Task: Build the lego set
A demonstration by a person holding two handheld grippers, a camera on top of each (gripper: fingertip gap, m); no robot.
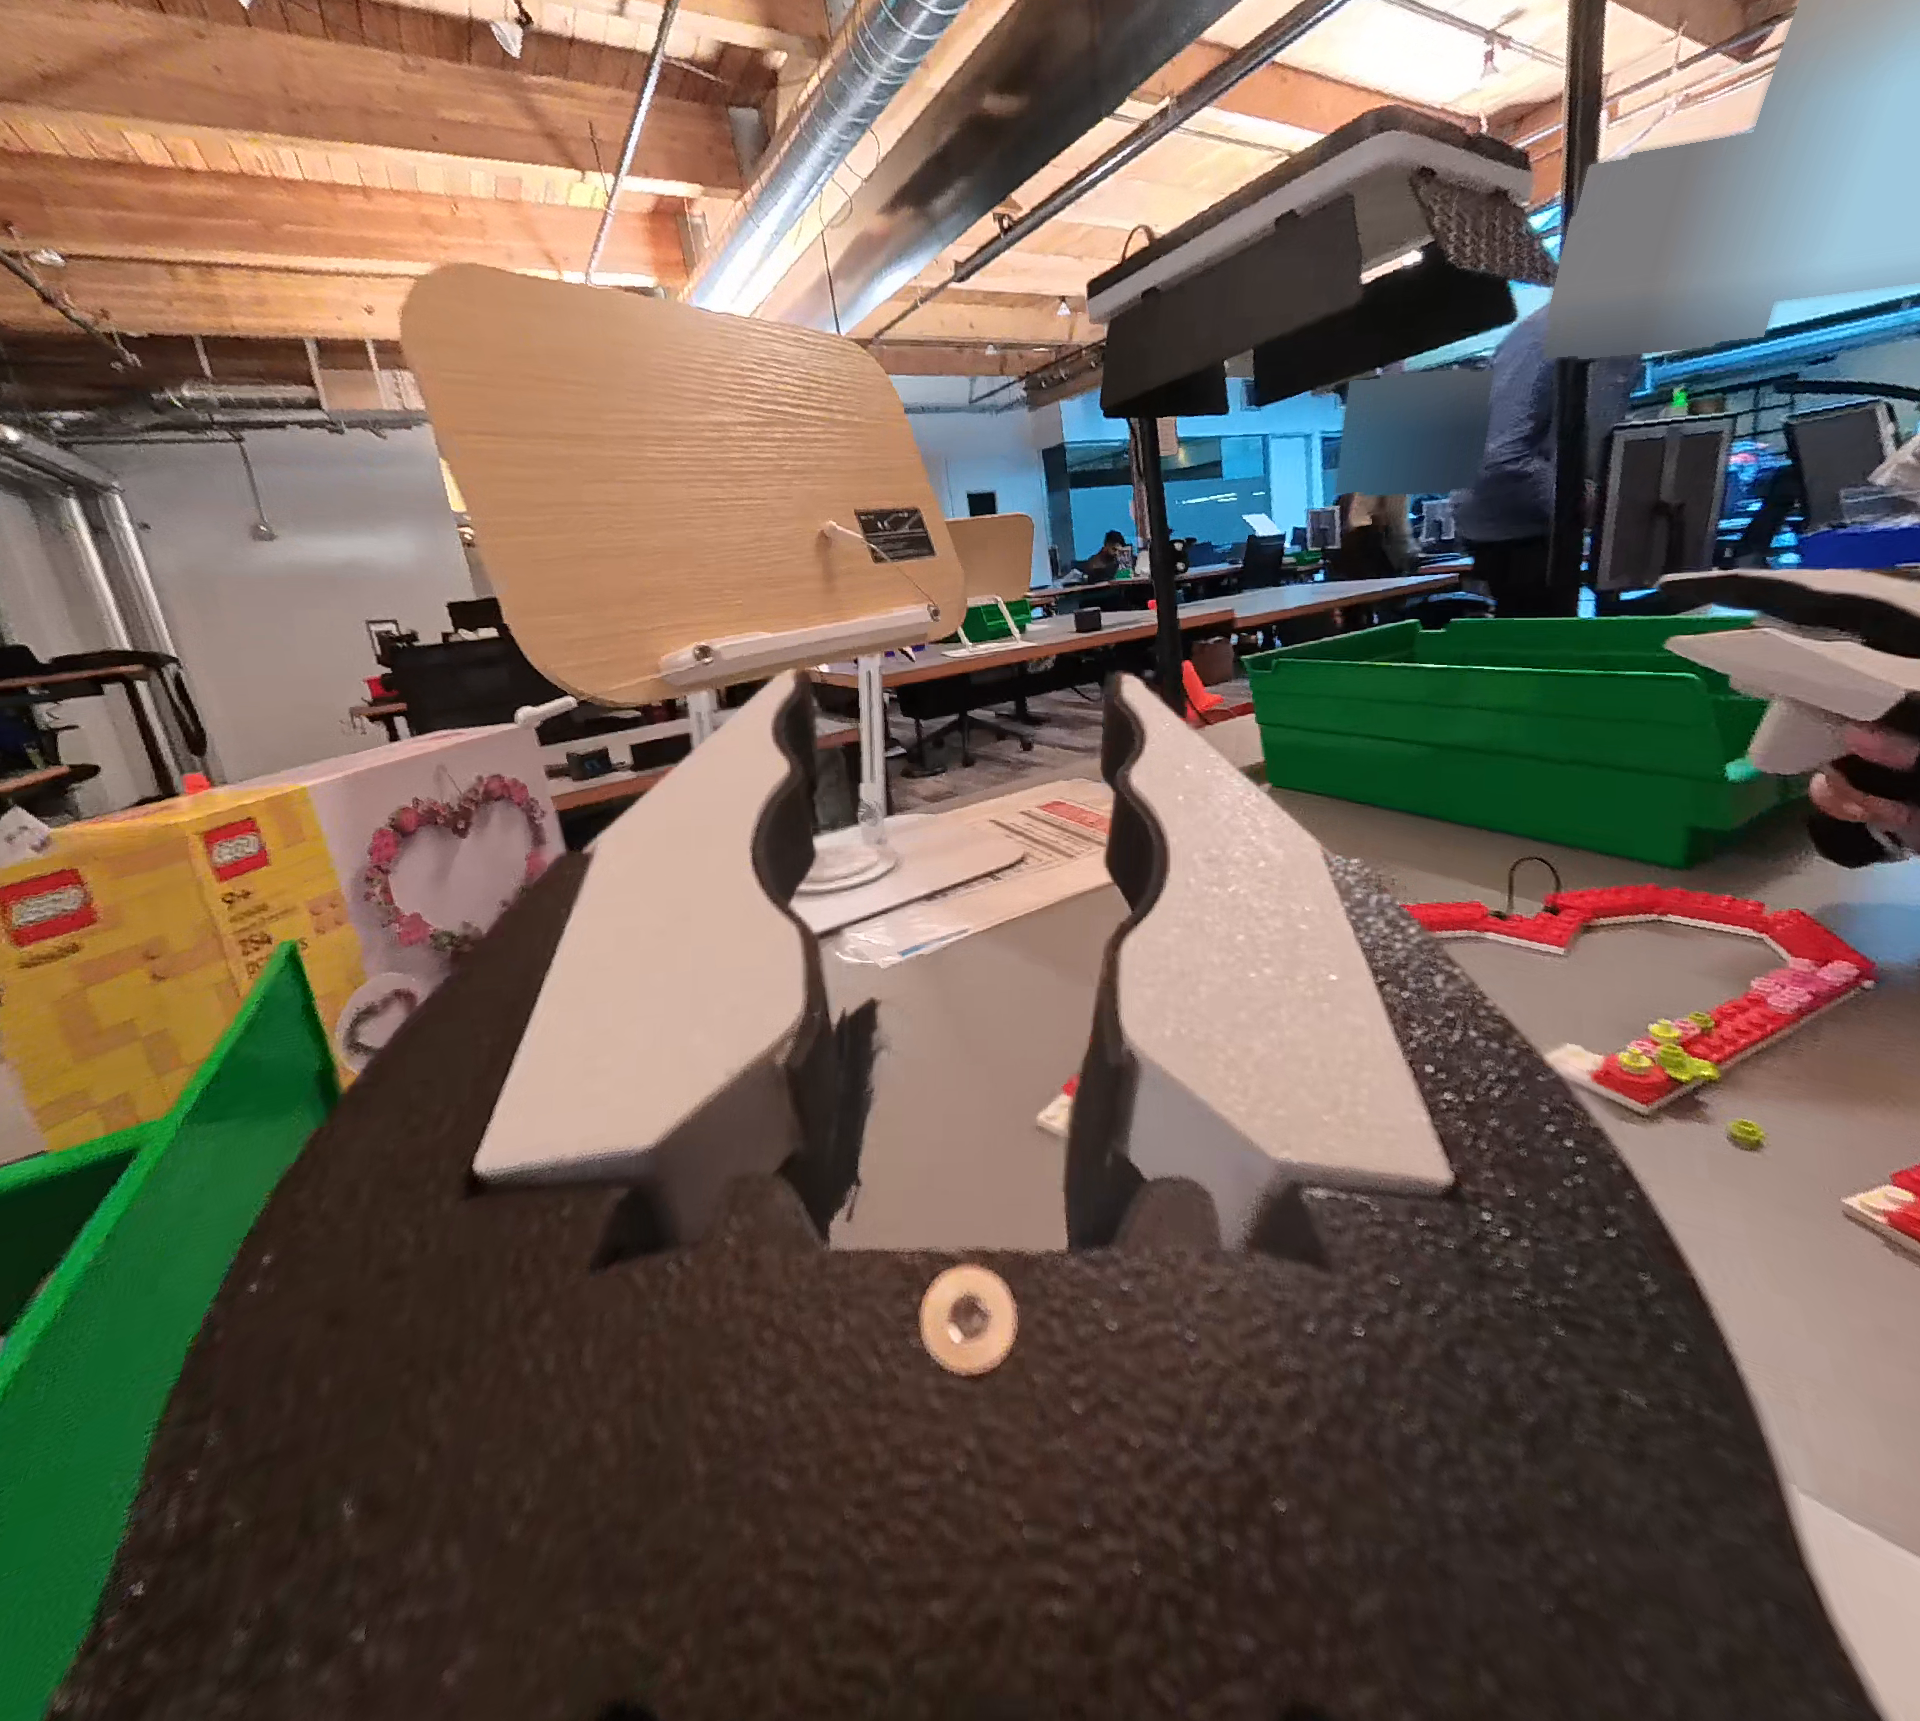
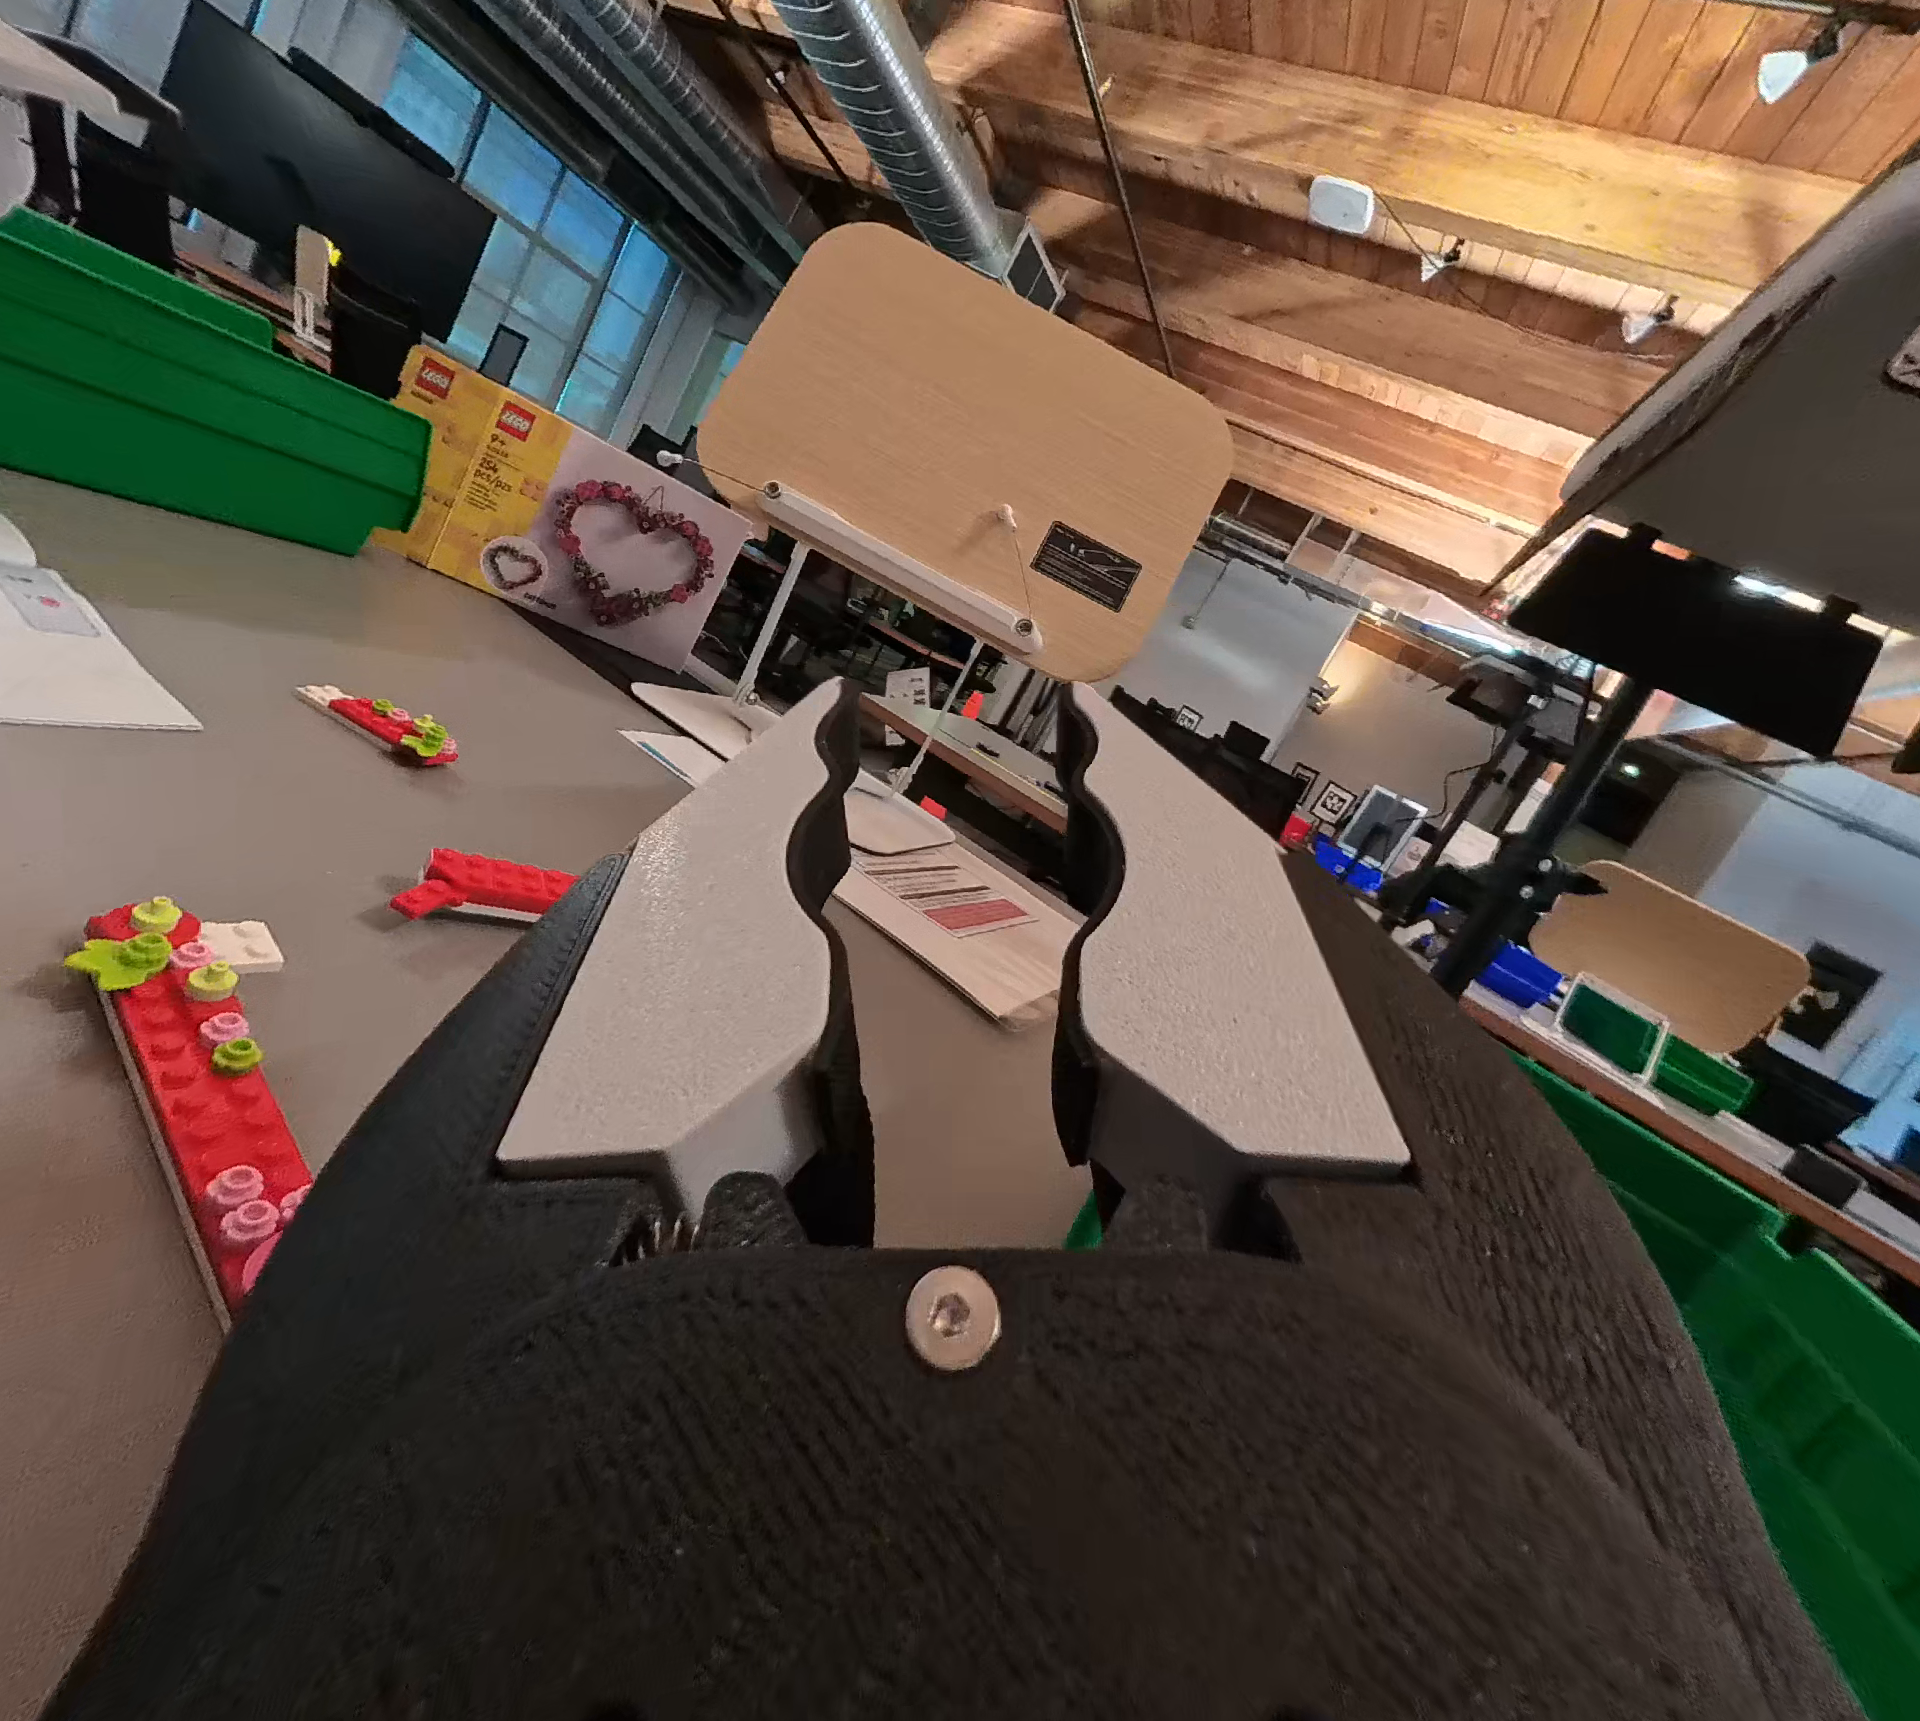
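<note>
Both tongs stand wide with nothing between their grey fingers: the left gripper (image 1: 951, 715) and the right gripper (image 2: 956, 721) are each raised above the grey table (image 1: 966, 1048) and aimed toward the wooden book stand (image 1: 665, 476).

From the left wrist view, the heart-shaped red lego frame (image 1: 1704, 933) lies flat on the table to the right, with pink and lime pieces studding its lower arm, and a loose lime stud (image 1: 1747, 1133) sits just beside it. Seen from the right wrist view, a long red strip (image 2: 203, 1079) dotted with pink and green pieces lies at the left, a small white plate (image 2: 247, 944) touching its upper end. A bare red section (image 2: 483, 882) rests nearer the gripper, and a short red piece with green leaves (image 2: 384, 724) lies farther back.

Beyond them, a yellow and white lego box (image 2: 561, 518) stands on the table beside a green bin (image 2: 197, 414). A paper sheet (image 1: 997, 861) lies at the stand's base. Overhead run wooden beams (image 2: 1455, 144) and a silver duct (image 2: 831, 9), while rows of desks and a standing person (image 1: 1527, 466) fill the open office behind.
</note>
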